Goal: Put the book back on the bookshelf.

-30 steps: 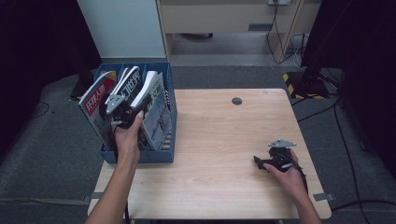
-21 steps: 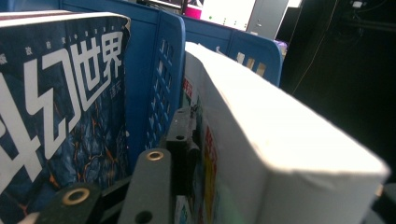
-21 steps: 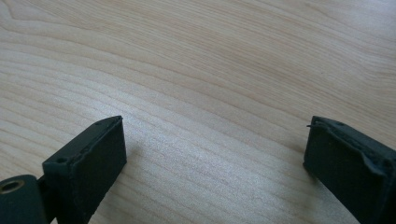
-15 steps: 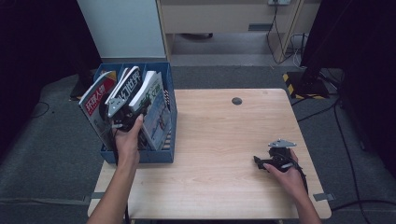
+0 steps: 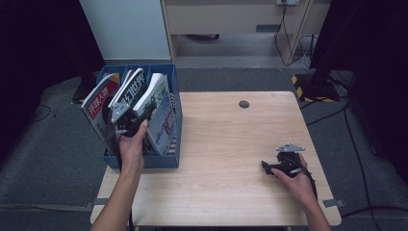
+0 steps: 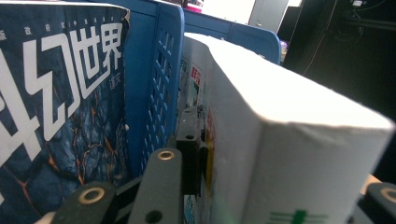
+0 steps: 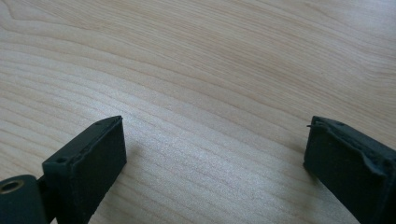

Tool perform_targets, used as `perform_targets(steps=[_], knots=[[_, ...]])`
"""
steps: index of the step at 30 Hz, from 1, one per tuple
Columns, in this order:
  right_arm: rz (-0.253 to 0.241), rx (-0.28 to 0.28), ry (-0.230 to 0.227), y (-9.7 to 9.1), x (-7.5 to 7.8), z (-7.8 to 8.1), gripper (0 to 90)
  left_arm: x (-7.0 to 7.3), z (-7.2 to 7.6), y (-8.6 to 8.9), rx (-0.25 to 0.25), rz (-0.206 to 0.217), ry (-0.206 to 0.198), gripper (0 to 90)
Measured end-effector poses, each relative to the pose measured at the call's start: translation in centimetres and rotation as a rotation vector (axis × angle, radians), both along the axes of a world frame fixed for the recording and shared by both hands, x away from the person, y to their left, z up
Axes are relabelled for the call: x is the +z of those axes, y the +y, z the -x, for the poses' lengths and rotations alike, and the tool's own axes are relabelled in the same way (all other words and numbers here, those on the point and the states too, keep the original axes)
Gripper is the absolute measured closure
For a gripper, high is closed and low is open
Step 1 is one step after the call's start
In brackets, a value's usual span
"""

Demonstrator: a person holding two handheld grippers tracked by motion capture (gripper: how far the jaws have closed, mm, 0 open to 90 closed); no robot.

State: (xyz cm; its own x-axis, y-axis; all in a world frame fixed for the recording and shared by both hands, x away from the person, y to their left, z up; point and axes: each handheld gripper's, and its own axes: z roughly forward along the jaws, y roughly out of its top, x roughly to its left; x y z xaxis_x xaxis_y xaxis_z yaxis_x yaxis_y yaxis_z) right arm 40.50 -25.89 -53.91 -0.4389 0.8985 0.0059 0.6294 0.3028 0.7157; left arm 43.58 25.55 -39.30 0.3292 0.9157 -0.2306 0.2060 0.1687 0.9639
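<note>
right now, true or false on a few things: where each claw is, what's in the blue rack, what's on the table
1. The left claw is at the thick white-edged magazine in the blue rack. True; it sits between the jaws, which have just been closing.
2. The right claw grips a pen. False; it is open over bare table.
3. The rack lies flat. False; it stands upright.
4. The dark-covered magazine stands in the rack. True.

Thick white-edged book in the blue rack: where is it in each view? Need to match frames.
High view: thick white-edged book, left of centre, rightmost slot of the blue rack.
Left gripper view: right half, page edges facing the camera, beside the rack's divider.
Right gripper view: bare wooden table.
Shared landmark: blue rack in the first two; table links high and right.
</note>
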Motion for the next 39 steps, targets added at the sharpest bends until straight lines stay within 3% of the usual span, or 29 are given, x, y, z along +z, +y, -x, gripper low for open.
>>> perform_targets(steps=[17, 22, 29, 35, 39], knots=[[0.0, 0.0, 0.0, 0.0, 0.0, 0.0, 5.7, 0.0, 0.1, 0.0, 0.003, 0.021, 0.0, 71.0], [0.0, 0.0, 0.0, 0.0, 0.0, 0.0, 5.7, 0.2, 0.0, -0.5, 0.017, -0.019, 0.012, 69.8], [0.0, -0.001, 0.0, 0.0, 0.0, 0.0, 5.7, 0.1, -0.4, 0.0, 0.023, 0.009, 0.029, 65.2], [0.0, 0.0, 0.0, 0.0, 0.0, 0.0, 5.7, 0.0, -1.0, -0.1, 0.009, 0.006, 0.043, 60.1], [0.0, 0.0, 0.0, 0.0, 0.0, 0.0, 5.7, -0.1, -1.3, -0.2, 0.016, -0.006, 0.046, 61.5]])
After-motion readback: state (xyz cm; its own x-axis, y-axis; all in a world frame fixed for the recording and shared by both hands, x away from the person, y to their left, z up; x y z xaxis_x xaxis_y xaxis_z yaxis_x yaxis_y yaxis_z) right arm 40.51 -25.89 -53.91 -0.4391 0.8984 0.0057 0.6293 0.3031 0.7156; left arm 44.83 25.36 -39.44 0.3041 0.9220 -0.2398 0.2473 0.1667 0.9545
